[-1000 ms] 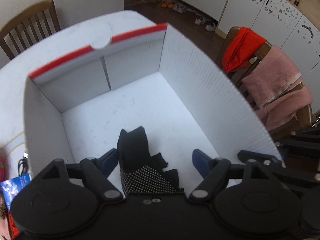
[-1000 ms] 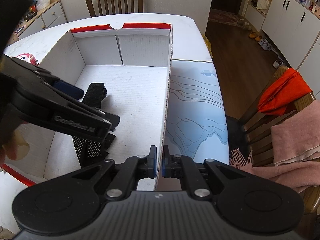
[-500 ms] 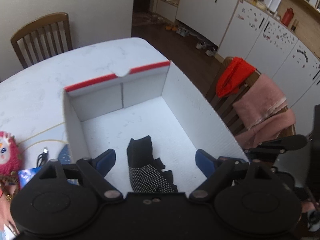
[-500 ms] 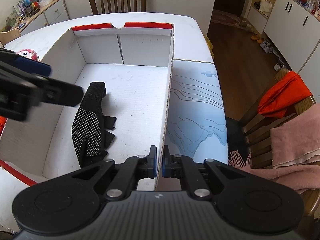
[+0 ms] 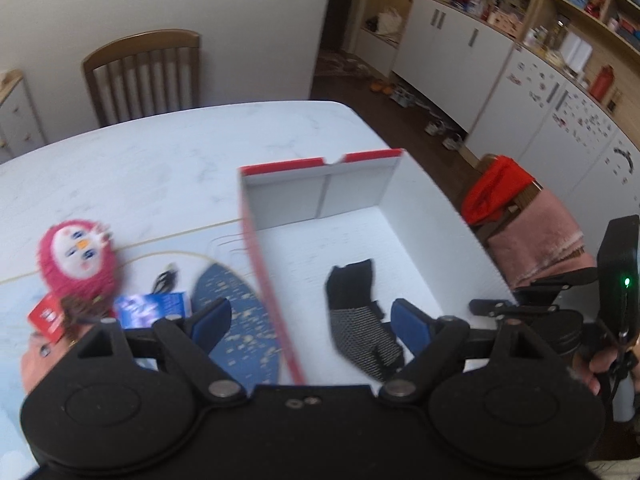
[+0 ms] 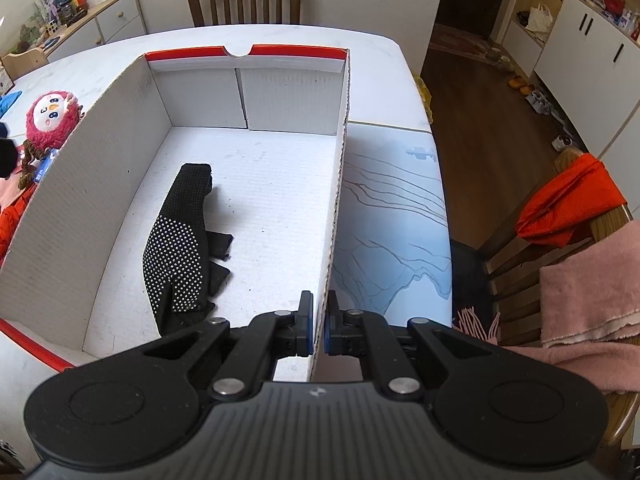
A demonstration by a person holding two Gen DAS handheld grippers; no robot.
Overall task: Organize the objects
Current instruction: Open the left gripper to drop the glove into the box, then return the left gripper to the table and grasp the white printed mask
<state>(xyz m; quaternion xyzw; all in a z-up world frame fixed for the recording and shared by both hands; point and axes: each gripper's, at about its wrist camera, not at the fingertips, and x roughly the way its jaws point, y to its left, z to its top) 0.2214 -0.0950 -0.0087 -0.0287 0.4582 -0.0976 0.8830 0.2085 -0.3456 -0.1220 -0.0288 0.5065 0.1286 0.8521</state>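
Cardboard box (image 6: 248, 216) on a white table (image 5: 160, 160), red-trimmed and open-topped, sits at the centre of our sorting job. Farthest left, outside the box, we see a pink plush doll (image 5: 78, 258) on the tabletop, with a small red packet (image 5: 46, 316) and a blue carton (image 5: 152, 308) just beside it and a dark blue oval mat (image 5: 236, 320) lying between them and the box's left wall. Our left gripper (image 5: 308, 320) hangs above that wall with its jaws spread wide and nothing between the blue pads; one pad shows over the mat, the other over the box floor. Inside the box, towards its left half, lies a black glove (image 6: 180, 248) with a white-dotted palm, flat on the floor, its cuff pointing at the far wall and touching neither side. Further right, our right gripper (image 6: 317, 324) is clamped tight on the box's right wall, one pad inside and one outside the cardboard edge. Beyond that wall a pale blue placemat (image 6: 392, 232) with dark contour lines covers the table. At far right a wooden chair (image 6: 592, 240) carries an orange-red cloth (image 6: 568, 204) and a pink towel (image 6: 592, 296).
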